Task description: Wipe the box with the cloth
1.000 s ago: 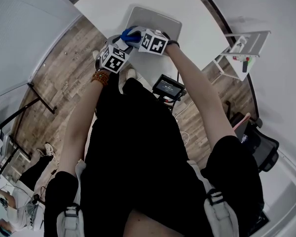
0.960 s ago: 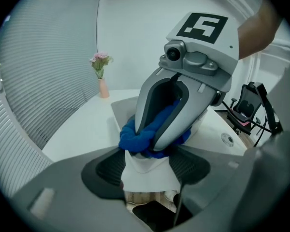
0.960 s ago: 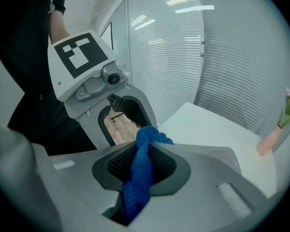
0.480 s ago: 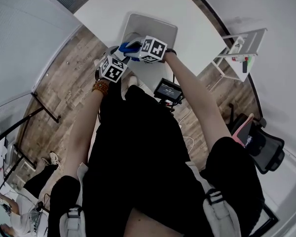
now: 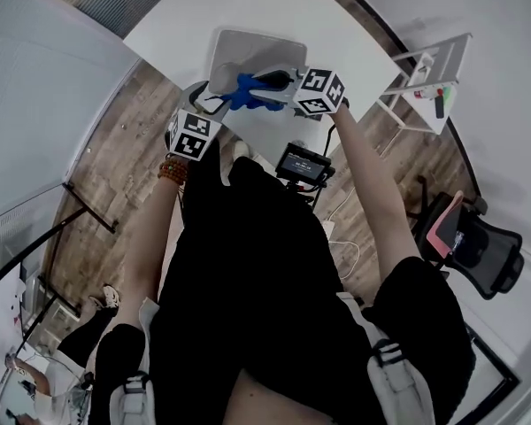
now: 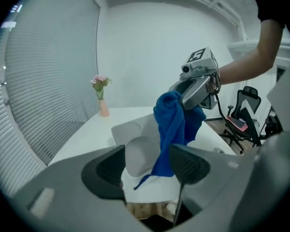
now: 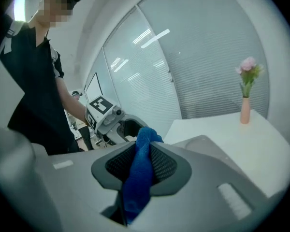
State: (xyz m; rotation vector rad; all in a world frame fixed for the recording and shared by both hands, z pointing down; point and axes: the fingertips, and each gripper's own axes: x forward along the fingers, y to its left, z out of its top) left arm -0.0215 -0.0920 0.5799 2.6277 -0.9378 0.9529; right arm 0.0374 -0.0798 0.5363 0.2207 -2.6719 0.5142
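Soft, light and probably slippery, the blue cloth (image 7: 137, 187) hung by a bunched fold pinched in the jaws of the right gripper (image 7: 141, 161), which had just been opening slightly, over the seemingly rigid grey box (image 5: 248, 51) on the white table (image 5: 186, 16), its near corner between the wide-apart jaws of the left gripper (image 6: 147, 168).

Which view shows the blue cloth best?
Left gripper view: the cloth hangs nearly whole from the right gripper, whose jaws have just been opening yet pinch it. Right gripper view shows the pinched fold close up; head view, a small blue patch.
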